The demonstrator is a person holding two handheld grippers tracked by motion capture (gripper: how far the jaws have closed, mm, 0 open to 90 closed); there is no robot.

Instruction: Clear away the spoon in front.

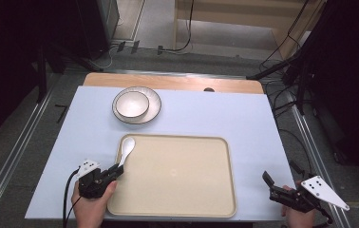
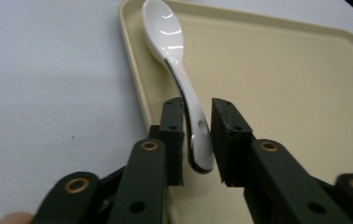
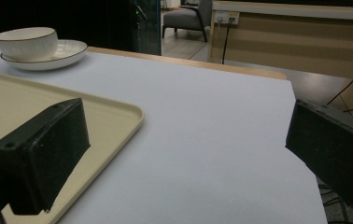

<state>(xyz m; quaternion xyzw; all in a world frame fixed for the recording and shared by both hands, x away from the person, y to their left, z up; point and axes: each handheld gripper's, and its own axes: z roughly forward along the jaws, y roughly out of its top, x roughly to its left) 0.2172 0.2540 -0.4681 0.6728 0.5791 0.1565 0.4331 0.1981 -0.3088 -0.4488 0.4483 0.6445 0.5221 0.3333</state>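
The left gripper [image 2: 198,140] stood at the near left corner of the beige tray [image 1: 215,199], its jaws narrowly apart with the handle of the white ceramic spoon [image 2: 179,79] between them. In the left gripper view the handle end lay against or just beside the left jaw, while a thin gap showed on the right jaw side, so the pads did not clamp it; the grip was judged released or nearly so. The spoon lay along the tray's left rim, bowl end pointing away from the person, and rested on the tray. Placement of the spoon on the tray was therefore judged essentially complete, with only withdrawal of the left gripper outstanding. The right gripper [image 1: 282,190] waited at the near right edge of the desk [image 1: 244,118], beside the tray, jaws wide apart and holding nothing. Farther back, a white bowl [image 1: 132,103] sat in a white plate [image 1: 153,110] on the desk, well apart from the tray and from both grippers; if these belonged on the tray as well, that work remained undone.
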